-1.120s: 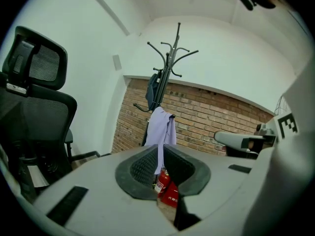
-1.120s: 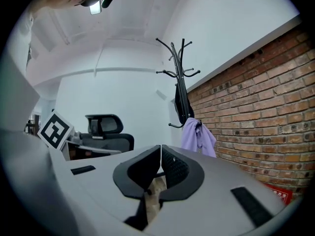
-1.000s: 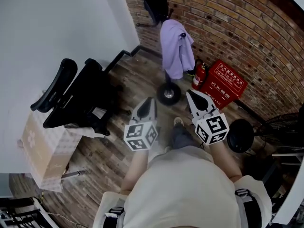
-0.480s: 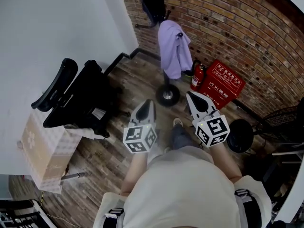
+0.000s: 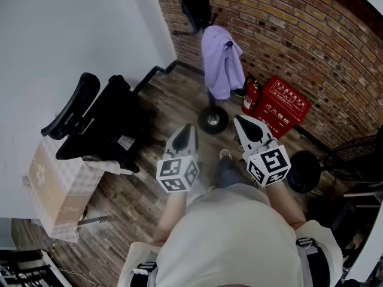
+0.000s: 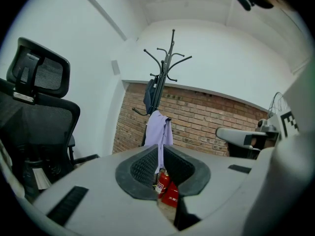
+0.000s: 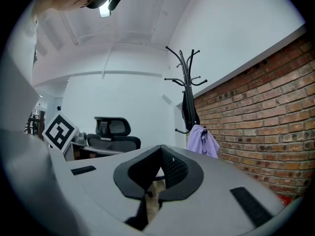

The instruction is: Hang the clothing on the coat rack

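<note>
A lavender garment [image 5: 220, 61] hangs from a low hook of the black coat rack [image 6: 167, 68], above the rack's round base [image 5: 213, 119]. A dark garment [image 5: 194, 2] hangs higher on the same rack. My left gripper [image 5: 187, 129] and right gripper [image 5: 242, 121] are held side by side in front of the person's body, well short of the rack, both shut with nothing in them. In the left gripper view the lavender garment [image 6: 158, 132] shows just past the shut left gripper [image 6: 161, 151]. In the right gripper view the lavender garment [image 7: 203, 140] is to the right of the right gripper [image 7: 161, 151].
A black office chair [image 5: 99, 127] stands at the left by a cardboard box [image 5: 57, 190]. A fire extinguisher [image 5: 250, 97] and a red box [image 5: 280, 105] sit against the brick wall [image 5: 299, 40]. A round black stand base [image 5: 302, 171] lies at the right.
The head view sways slightly. Both grippers stay in place, and the lavender garment hangs as before.
</note>
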Action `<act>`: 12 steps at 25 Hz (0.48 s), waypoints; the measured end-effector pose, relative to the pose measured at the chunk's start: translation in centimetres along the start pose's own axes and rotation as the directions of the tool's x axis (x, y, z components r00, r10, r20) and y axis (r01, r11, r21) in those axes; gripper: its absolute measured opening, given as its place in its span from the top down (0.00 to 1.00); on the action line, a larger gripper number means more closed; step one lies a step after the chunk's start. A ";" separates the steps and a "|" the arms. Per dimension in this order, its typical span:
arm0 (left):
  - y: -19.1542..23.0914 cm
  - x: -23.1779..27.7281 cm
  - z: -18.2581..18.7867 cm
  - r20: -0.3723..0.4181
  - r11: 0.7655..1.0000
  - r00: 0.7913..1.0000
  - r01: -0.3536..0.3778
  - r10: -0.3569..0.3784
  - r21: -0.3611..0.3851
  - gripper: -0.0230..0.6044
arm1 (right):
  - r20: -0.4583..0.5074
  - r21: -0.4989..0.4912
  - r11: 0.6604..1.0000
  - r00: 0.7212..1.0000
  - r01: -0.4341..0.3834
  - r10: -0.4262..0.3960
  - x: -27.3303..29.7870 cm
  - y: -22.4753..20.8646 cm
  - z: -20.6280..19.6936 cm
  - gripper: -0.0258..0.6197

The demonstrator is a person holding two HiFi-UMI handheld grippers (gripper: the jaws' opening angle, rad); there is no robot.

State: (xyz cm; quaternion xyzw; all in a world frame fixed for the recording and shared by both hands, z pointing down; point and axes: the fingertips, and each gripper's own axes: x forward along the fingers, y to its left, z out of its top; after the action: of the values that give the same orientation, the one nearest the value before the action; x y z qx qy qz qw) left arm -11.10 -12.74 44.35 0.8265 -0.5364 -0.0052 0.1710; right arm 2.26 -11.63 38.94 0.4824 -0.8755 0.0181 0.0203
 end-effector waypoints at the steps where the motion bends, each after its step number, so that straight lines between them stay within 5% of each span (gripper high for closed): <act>1: 0.1 0.0 0.0 0.000 1.000 1.000 -0.002 0.002 0.000 0.91 | -0.001 -0.001 1.000 1.000 -0.003 0.003 0.1 0.1 0.0 0.96; 12: 0.2 0.2 0.0 -0.011 1.000 1.000 -0.009 0.009 0.022 0.92 | -0.005 -0.005 1.000 1.000 0.001 -0.001 0.5 -0.2 0.0 0.96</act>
State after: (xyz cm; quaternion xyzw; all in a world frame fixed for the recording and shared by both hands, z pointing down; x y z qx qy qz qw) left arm -11.17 -12.93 44.41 0.8259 -0.5391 0.0061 0.1650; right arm 2.14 -12.15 38.98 0.4829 -0.8752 0.0169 0.0237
